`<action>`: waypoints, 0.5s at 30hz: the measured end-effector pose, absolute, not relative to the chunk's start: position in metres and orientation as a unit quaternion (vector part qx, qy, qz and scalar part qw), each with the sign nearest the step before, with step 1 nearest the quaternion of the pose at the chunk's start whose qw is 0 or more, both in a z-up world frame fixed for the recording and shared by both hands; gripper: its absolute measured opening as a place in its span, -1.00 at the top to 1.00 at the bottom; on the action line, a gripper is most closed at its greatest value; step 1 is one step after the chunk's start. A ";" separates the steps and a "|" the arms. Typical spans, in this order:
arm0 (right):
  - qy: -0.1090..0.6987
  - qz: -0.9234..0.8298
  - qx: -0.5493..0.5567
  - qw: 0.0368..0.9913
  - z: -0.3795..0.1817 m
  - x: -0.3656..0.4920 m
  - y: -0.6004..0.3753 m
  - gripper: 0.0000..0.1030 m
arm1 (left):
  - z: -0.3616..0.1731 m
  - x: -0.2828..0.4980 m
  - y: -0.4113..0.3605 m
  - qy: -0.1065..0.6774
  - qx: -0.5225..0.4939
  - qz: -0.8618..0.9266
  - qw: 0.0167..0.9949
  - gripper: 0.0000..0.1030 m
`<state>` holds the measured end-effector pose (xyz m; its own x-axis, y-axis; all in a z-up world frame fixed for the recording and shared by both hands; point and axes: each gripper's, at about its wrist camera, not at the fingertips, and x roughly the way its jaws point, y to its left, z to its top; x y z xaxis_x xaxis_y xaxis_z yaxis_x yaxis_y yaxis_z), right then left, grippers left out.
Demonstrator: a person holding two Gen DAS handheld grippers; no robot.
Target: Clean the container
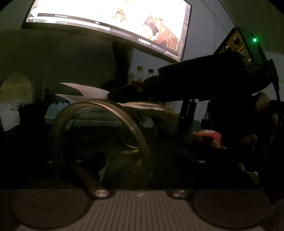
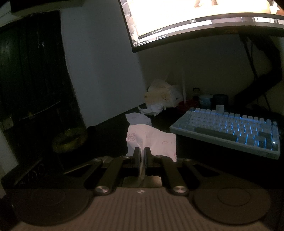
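Observation:
A clear round container (image 1: 99, 135) lies on its side in the left wrist view, its wide mouth turned toward the camera. My left gripper (image 1: 131, 154) is open, its dark fingers spread wide on either side of the container, and I see no pad pressing on it. My right gripper (image 1: 111, 94) reaches in from the right just above the container's upper rim. It is shut on a white printed tissue (image 1: 85, 90). In the right wrist view the right gripper (image 2: 142, 151) pinches that tissue (image 2: 152, 140), which fans out ahead of the closed fingers.
A bright curved monitor (image 1: 110, 16) hangs over the dark desk. A backlit keyboard (image 2: 227, 128) lies to the right. Crumpled tissues (image 2: 154, 108), a tissue box (image 2: 165, 94) and jars (image 2: 205, 100) stand by the wall. A red snack packet (image 1: 207, 138) and bottles (image 1: 140, 74) are nearby.

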<state>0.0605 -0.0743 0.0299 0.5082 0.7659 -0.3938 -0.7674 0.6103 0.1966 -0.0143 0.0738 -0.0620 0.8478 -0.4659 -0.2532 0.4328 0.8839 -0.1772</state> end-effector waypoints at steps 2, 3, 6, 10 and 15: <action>0.226 0.442 -0.002 0.868 0.030 0.061 -0.074 0.88 | -0.062 -0.015 0.074 0.146 -0.056 -0.234 0.960 -0.67; 0.226 0.442 -0.002 0.868 0.030 0.060 -0.074 0.88 | -0.062 -0.015 0.074 0.146 -0.056 -0.234 0.960 -0.67; 0.225 0.439 -0.002 0.870 0.031 0.056 -0.071 0.88 | -0.063 -0.016 0.073 0.146 -0.056 -0.234 0.960 -0.69; 0.225 0.444 -0.001 0.867 0.030 0.060 -0.075 0.88 | -0.063 -0.016 0.073 0.146 -0.056 -0.235 0.959 -0.69; 0.225 0.444 -0.001 0.867 0.030 0.061 -0.075 0.88 | -0.063 -0.017 0.073 0.146 -0.055 -0.236 0.959 -0.69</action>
